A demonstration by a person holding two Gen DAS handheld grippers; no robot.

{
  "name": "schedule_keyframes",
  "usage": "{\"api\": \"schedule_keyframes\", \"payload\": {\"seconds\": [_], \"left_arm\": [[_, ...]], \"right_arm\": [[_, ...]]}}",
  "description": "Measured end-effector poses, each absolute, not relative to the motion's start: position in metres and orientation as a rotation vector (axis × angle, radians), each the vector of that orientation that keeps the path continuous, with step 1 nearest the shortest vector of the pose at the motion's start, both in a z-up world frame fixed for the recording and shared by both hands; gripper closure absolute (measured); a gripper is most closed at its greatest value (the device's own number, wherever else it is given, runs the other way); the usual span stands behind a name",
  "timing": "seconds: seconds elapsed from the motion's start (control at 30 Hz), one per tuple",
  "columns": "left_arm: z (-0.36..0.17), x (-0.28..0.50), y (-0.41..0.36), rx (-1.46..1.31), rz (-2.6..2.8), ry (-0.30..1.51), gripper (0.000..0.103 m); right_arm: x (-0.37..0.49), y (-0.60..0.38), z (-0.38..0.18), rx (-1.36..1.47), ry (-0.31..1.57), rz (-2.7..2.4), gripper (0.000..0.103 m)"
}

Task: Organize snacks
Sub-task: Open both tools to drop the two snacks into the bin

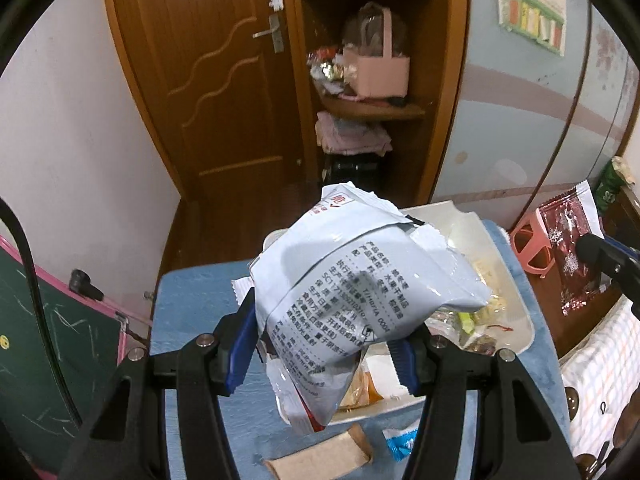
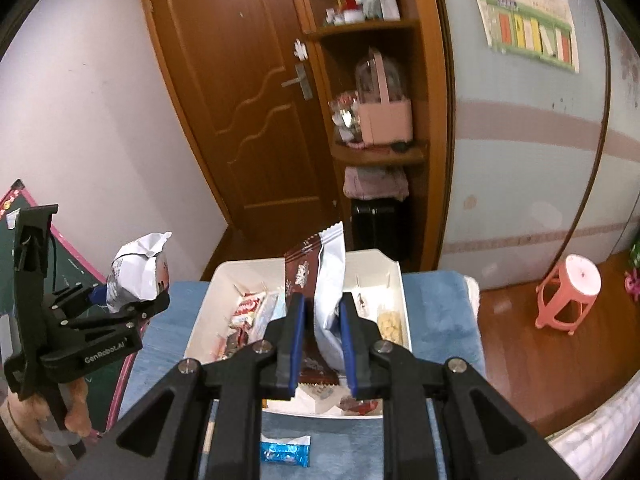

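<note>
Both tools clamped above white tray (image 2: 404, 280): L (image 1: 324, 344) on white pouch (image 1: 360, 280), R (image 2: 320, 344) on brown-silver packet (image 2: 328, 280).

1. Left tongs (image 1: 320, 348): matte black plastic frame; two angled arms, each with a triangular cut-out near its base.
2. Fingers carry blue pads (image 1: 240, 352) on their inner faces, fixed to black backing blocks.
3. Round silver screw heads (image 1: 205, 340) sit at the pivot points, two visible per side.
4. A black cable (image 1: 28, 264) runs along the left edge of the left wrist view.
5. Right tongs (image 2: 322, 344): same black frame, blue pads, silver pivot screws and triangular cut-outs.
6. Seen from the right wrist view, the left unit's side bears white lettering "GenRobot.AI" (image 2: 105, 355) on its black body.
7. That unit has a tall black upright section above the handle.
</note>
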State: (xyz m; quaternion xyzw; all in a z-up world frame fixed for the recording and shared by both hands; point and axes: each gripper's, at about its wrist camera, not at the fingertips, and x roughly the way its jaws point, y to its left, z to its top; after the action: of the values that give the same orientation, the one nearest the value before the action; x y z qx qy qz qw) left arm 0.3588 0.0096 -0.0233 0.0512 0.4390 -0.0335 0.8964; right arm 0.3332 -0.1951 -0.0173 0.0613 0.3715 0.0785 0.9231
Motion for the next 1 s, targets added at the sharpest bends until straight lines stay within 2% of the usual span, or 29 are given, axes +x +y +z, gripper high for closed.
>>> {"api": "schedule_keyframes", "payload": {"seconds": [0.33, 0.4, 0.47, 0.53, 0.6, 0.67, 1.0], "left_arm": [[-0.065, 0.379, 0.003, 0.12, -0.06, 0.965, 0.041], [-0.068, 0.381, 0.001, 0.117, -0.062, 0.976, 0.026], [-0.069, 0.381, 0.0, 0.115, -0.066, 0.972, 0.023], [-0.07, 0.38, -0.002, 0.121, -0.075, 0.973, 0.023], [-0.07, 0.379, -0.003, 0.123, -0.084, 0.982, 0.023], [-0.069, 0.377, -0.003, 0.123, -0.089, 0.987, 0.023], [-0.05, 0.348, 0.006, 0.133, -0.097, 0.967, 0.023]], "right_arm": [[0.373, -0.184, -0.056, 0.101, 0.868, 0.111, 0.085], [0.376, -0.183, -0.062, 0.113, 0.894, 0.109, 0.085], [0.379, -0.184, -0.067, 0.133, 0.921, 0.12, 0.083], [0.379, -0.184, -0.07, 0.146, 0.933, 0.121, 0.08], [0.378, -0.184, -0.07, 0.154, 0.931, 0.12, 0.068], [0.375, -0.185, -0.068, 0.16, 0.924, 0.12, 0.062], [0.351, -0.181, -0.044, 0.144, 0.895, 0.127, 0.062]]}}
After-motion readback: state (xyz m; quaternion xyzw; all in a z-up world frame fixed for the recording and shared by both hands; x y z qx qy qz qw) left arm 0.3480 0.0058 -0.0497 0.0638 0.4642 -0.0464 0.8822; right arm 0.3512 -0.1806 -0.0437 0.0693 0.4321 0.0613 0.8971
